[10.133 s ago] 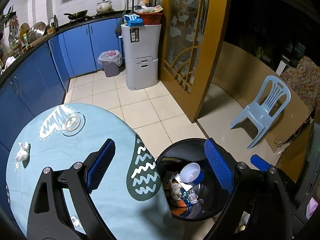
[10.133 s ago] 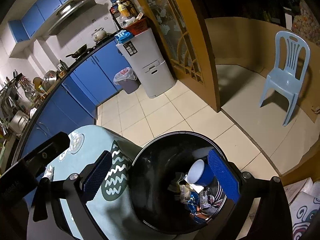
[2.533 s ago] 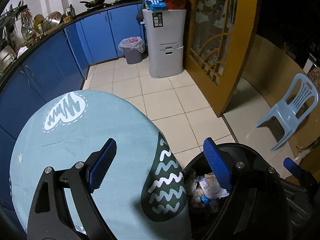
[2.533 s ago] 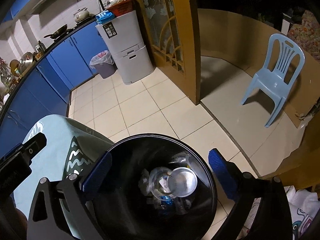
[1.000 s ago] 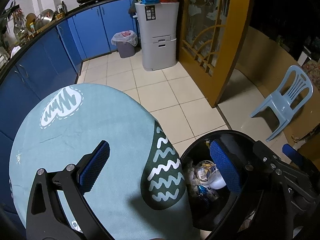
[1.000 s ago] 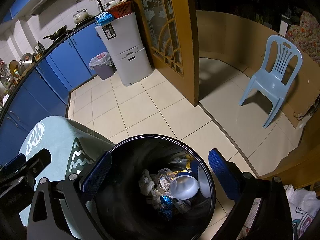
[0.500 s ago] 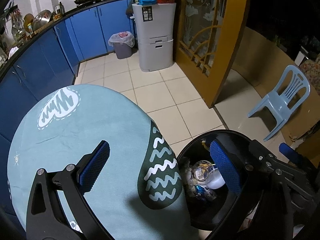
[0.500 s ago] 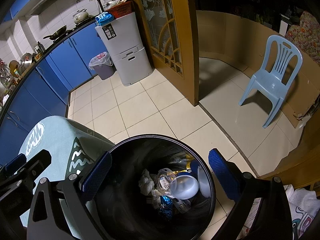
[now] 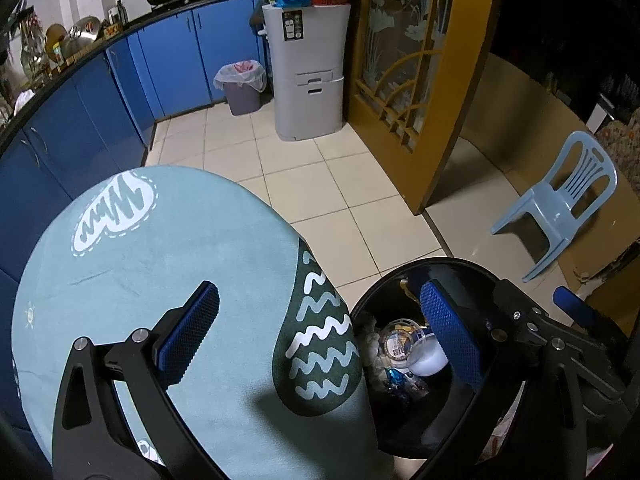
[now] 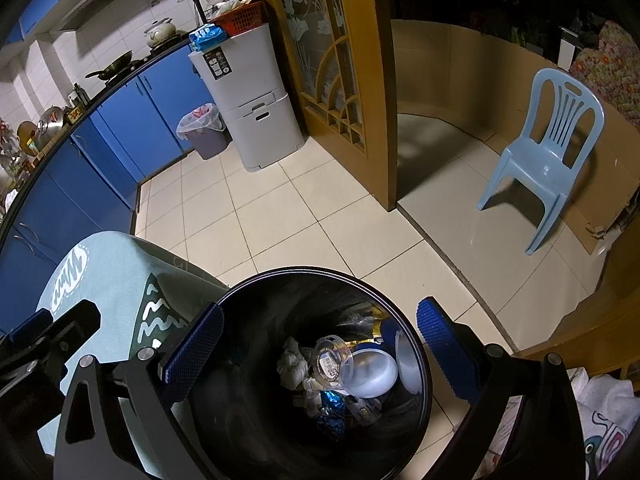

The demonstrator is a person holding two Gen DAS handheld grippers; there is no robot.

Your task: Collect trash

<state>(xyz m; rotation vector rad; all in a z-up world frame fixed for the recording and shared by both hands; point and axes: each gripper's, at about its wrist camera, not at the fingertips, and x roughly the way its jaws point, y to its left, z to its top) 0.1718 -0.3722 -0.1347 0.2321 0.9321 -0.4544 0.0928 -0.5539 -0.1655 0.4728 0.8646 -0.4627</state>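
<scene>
Black trash bin stands on the tile floor just beside the round table. Inside it: white bowl lying on its side, clear round lid with a printed label leaning against the bowl, crumpled white tissue, blue foil wrapper, another pale rim at the right wall, more scraps underneath too dark to tell. Same pile shows in the left wrist view, bowl and lid side by side. Label print on the lid too small to read.

Left gripper jaws wide apart, nothing between them; one finger over the light blue tablecloth, the other over the bin mouth. Right gripper also spread wide, empty, hanging straight above the bin opening.

Tablecloth has a white squiggle patch and a dark green patch with white zigzags.

Farther back: small grey bin with plastic liner against the blue cabinets, something pink in it. Grey tall unit with a dark sticker, text unreadable; blue packet and red basket on top. Light blue plastic chair well apart, on the right.
</scene>
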